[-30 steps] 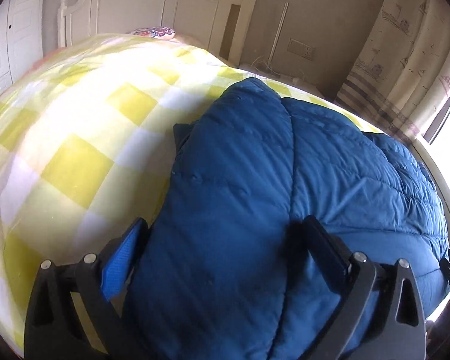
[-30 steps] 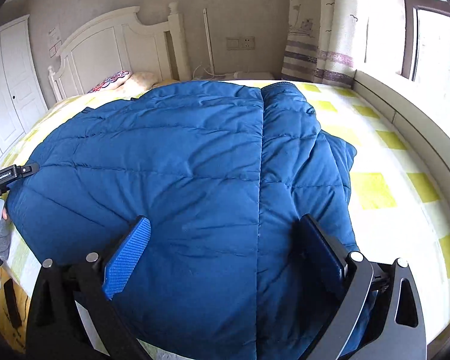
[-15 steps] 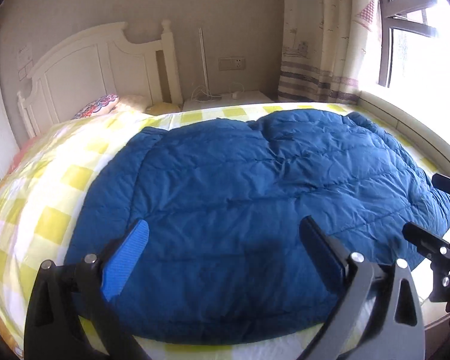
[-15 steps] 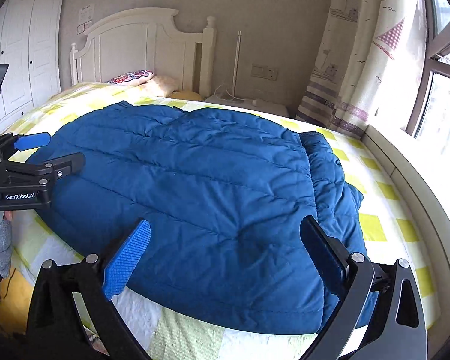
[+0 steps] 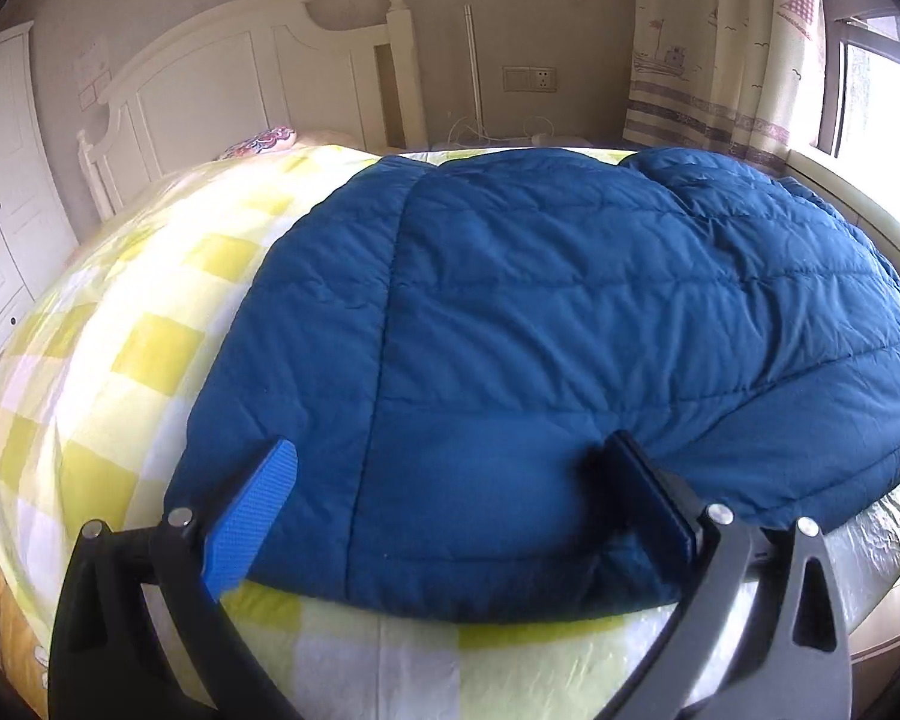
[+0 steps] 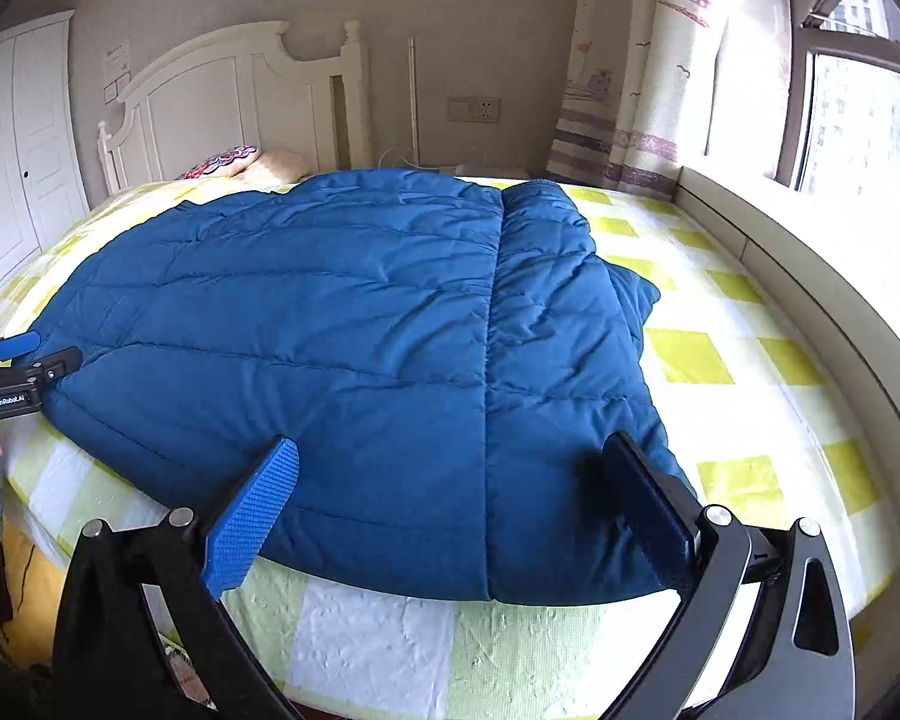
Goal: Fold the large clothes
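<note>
Blue quilted jacket lies spread flat on the bed, its hem along the near edge, likely so we can reach it for folding. One side section already lies turned in over the body, which suggests folding has begun. Our left claw hovers over the hem near one end, fingers spread and holding nothing. Our right claw hovers near the other end, also spread and empty. We judge both are placed to grip the hem.

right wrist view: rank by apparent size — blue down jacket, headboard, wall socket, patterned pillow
1. blue down jacket
2. headboard, though it stands farther from the camera
3. patterned pillow, partly hidden
4. wall socket
</note>
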